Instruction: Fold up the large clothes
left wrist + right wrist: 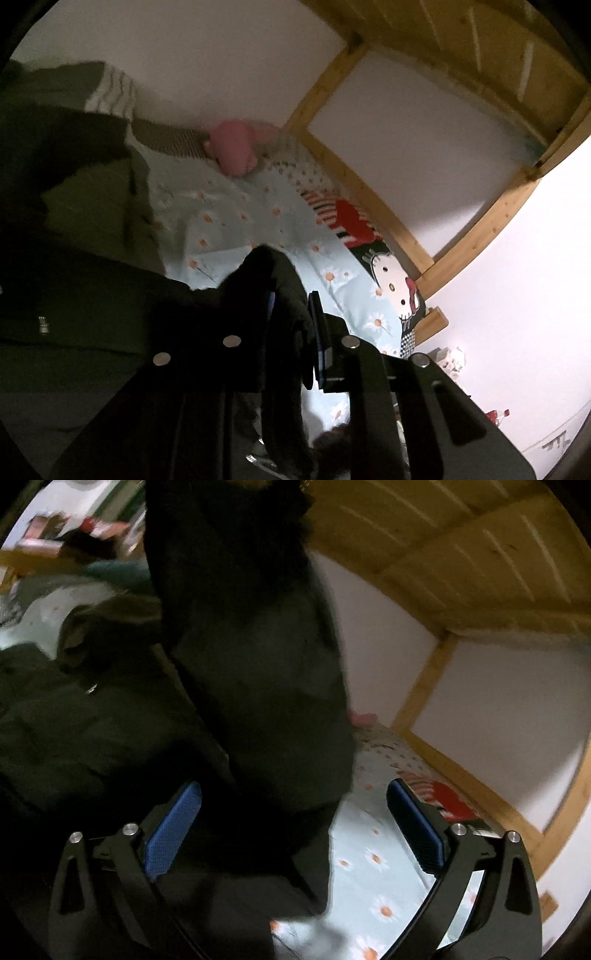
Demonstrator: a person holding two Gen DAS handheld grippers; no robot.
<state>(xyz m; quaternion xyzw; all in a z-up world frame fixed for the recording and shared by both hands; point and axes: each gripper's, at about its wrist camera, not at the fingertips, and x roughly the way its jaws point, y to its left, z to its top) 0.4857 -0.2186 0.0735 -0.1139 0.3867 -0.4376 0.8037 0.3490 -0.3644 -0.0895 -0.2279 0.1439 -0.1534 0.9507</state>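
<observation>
- A lower bunk is filling both views: a pale daisy-print bedsheet (221, 206) under a wooden bed frame (369, 199), with a pink plush toy (232, 151) against the white wall and a cat-print cushion (391, 277) near the bed's edge.
- A dark green coat (85, 716) is lying bulky on the sheet, its zip pull showing; its exact outline is too dark to trace.
- The left gripper (291, 314) is pinching a fold of the coat's dark cloth, jaws pressed nearly together on it.
- One sleeve (258, 664) is hanging as a long panel, its long axis running top to bottom in the right wrist view.
- The right gripper (295, 834) is standing spread wide, the cloth between its pads but not pressed.
- By my judgement, a sleeve fold is under way; next, the raised part needs carrying across the body and laying flat.
</observation>
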